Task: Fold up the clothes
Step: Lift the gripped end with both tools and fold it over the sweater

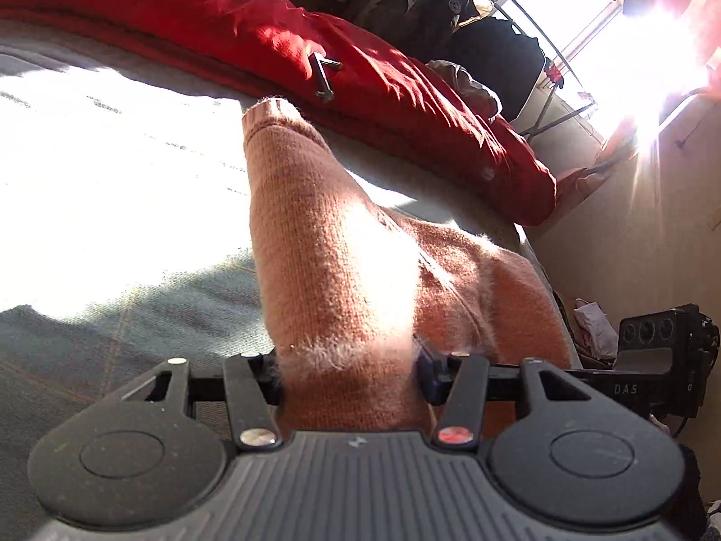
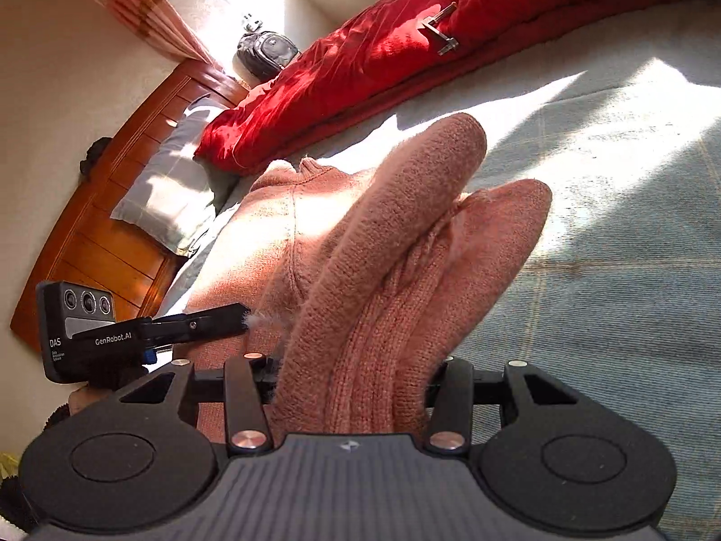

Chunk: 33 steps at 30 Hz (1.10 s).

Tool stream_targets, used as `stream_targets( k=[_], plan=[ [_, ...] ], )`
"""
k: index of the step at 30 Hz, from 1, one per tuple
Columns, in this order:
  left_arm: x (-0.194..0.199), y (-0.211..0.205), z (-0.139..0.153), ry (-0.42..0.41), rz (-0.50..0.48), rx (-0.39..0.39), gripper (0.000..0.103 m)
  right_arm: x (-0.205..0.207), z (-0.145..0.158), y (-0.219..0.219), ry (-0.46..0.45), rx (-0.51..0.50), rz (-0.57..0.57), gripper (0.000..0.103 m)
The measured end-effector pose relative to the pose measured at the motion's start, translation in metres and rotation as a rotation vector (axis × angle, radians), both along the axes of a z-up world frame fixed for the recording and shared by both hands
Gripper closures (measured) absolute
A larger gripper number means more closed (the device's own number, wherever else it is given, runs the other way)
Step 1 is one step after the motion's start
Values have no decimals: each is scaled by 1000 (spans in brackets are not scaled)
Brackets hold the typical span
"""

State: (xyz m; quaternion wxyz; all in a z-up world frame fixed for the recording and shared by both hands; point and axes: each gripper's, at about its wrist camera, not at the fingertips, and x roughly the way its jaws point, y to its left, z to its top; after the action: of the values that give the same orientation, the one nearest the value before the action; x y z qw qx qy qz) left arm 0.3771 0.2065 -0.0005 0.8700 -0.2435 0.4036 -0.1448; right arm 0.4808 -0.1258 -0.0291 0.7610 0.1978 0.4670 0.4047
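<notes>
left gripper [image 1: 349, 372]: clamped on pink knit sweater [image 1: 333, 243] | right gripper [image 2: 351, 376]: clamped on bunched sweater folds | sweater over grey-blue bedspread [image 2: 608, 234]

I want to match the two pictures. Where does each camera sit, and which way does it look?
Left wrist: sits behind the left claw, looking down along the pink sweater it grips; the right claw shows.
Right wrist: sits behind the right claw, gripping bunched sweater, facing the headboard; the left claw shows.
Shared: sweater, red duvet, grey bed cover.
</notes>
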Motion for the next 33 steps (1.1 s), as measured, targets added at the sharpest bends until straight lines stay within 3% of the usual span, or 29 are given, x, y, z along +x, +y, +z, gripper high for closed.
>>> stream_targets(
  k=[8,17,23,33],
  plan=[
    [-39,104,20,27,162,124,52,-37,11,137,-25,-10,171,52],
    [-46,184,-9,110,287,132,52,-63,-3,247,-17,-26,232,52],
    [-41,206,-26,118,306,156,52,-72,-18,290,10,-50,222,51],
    [-42,227,-25,122,322,188,52,-82,-34,311,49,-37,210,51]
  ],
)
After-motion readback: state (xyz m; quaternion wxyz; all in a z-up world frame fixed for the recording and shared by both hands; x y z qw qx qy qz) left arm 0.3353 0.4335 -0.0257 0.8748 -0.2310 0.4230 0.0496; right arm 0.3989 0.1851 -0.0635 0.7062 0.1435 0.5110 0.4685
